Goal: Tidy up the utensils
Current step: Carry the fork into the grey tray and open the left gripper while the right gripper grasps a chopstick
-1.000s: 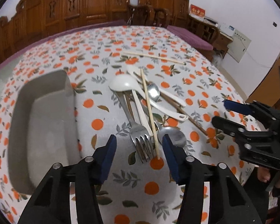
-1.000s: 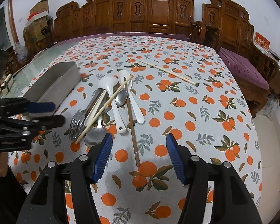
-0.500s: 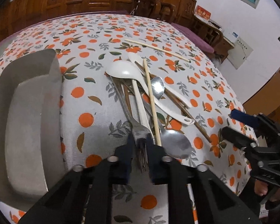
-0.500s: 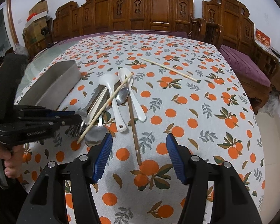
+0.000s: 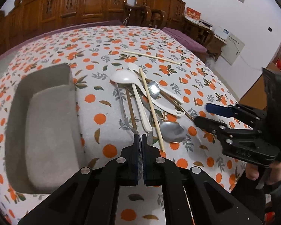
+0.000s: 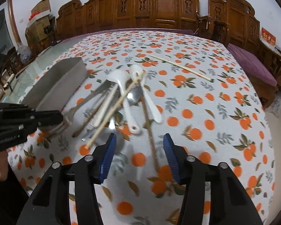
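The left tool (image 5: 140, 140) is pinched down tight on the tine end of a metal fork (image 5: 124, 112) at the near edge of the utensil heap, its blue pads almost meeting with only the thin metal between them, so by my read this is the pick-up step of the sorting job. The fork's handle runs away from the tool under the pile: a white ceramic spoon (image 5: 124, 77) lies across it, a pale wooden chopstick (image 5: 151, 110) slants over the top, and a steel spoon (image 5: 171, 131) sits just beside the tool's tip. The grey tray (image 5: 46, 120) waits on the floral worktop (image 5: 103, 37) just left of the heap, with nothing visible in it, which looks the likely home for this fork. Over on the other side, the right tool (image 6: 138, 150) hovers with its jaws spread wide, holding nothing, near the dark chopstick (image 6: 149, 129) and the near end of the heap. One more pale chopstick (image 6: 179, 67) lies alone, well apart from the rest. What comes next, I'd say, calls for a clean lift and a draw toward the holder so the fork slides out from under its neighbours, then a swing left over the tray rim. The risk is plain: the overlapping spoons and chopstick may drag along or scatter, and a thin grip on the tines could let the fork twist.
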`<control>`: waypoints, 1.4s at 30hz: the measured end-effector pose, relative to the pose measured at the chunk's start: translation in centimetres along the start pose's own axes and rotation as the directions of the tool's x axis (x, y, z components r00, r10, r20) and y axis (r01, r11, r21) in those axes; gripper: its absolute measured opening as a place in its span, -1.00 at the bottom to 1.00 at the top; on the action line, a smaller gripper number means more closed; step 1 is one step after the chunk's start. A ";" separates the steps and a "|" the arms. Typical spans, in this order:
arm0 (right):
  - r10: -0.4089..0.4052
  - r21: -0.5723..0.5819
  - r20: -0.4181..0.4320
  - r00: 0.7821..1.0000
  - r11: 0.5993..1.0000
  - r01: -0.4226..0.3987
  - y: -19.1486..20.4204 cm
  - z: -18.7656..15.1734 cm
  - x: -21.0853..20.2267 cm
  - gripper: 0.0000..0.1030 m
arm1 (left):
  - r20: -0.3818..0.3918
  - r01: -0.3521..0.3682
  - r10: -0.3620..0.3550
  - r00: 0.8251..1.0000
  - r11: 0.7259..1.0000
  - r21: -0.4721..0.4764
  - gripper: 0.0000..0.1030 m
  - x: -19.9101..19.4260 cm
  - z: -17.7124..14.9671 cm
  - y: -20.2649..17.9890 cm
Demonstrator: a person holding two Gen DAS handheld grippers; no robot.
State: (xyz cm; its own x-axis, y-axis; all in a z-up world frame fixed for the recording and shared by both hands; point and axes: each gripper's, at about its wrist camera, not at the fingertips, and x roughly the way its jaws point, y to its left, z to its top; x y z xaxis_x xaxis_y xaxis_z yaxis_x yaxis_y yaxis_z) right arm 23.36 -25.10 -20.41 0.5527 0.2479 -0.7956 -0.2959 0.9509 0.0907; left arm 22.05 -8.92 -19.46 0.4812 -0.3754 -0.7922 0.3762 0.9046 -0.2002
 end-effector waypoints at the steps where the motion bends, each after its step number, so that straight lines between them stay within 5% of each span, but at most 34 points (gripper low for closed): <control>1: 0.008 0.003 0.000 1.000 1.000 -0.008 0.4 0.3 0.3 -0.09 | 0.006 -0.006 0.006 1.000 1.000 0.010 -0.96 -0.2 0.0 -0.1; 8: 0.084 0.080 -0.031 0.996 0.994 -0.081 2.4 2.1 3.9 -0.49 | 0.038 0.022 -0.023 0.999 1.000 0.017 -0.96 -1.3 -0.6 0.6; 19: -0.016 0.084 -0.093 0.996 0.996 0.023 3.3 3.0 7.1 -0.66 | 0.095 0.040 -0.041 0.995 0.999 0.013 -0.96 -4.0 -0.7 1.4; 27: -0.052 0.089 -0.079 0.996 0.994 0.059 3.5 3.3 6.0 -0.89 | 0.160 0.016 -0.019 0.987 1.000 0.020 -0.96 -6.8 -0.1 1.9; 42: 0.002 0.050 0.023 1.000 0.999 -0.003 6.1 6.1 1.4 -0.89 | 0.179 -0.045 0.058 0.982 0.996 -0.076 -0.96 -8.2 1.0 7.8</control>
State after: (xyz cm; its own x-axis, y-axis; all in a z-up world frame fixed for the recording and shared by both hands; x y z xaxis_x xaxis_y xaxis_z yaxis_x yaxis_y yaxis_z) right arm 27.10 -17.86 -17.32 0.5699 0.2542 -0.7814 -0.2585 0.9581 0.1232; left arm 21.81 0.99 -13.94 0.6363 -0.3522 -0.6864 0.2931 0.9334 -0.2072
